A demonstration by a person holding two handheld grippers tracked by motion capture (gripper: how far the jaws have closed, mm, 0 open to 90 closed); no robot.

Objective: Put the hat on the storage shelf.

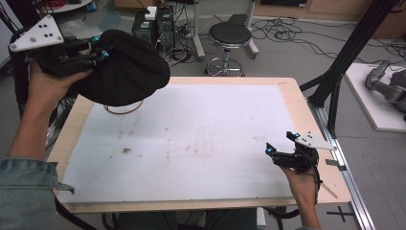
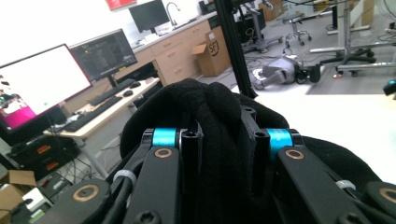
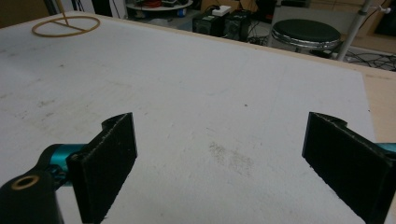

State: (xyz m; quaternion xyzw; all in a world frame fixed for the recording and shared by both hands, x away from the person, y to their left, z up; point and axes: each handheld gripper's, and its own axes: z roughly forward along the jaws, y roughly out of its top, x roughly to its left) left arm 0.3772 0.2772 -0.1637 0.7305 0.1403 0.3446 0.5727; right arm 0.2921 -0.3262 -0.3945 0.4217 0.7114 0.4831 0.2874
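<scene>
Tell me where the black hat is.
High view, far left: the black hat hangs clamped in the left gripper, above the wooden ring stand.

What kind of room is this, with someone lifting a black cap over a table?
Most likely a research lab or workshop. Computer monitors and a keyboard sit on a long bench, cables trail across the floor beside a round stool, and a grey machine arm lies beside the table.

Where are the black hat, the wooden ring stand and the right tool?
black hat [image 1: 127, 72], high view, crown of the fabric
wooden ring stand [image 3: 65, 25], right gripper view, flat ring base
right tool [image 1: 280, 143], high view, between its open tips
</scene>
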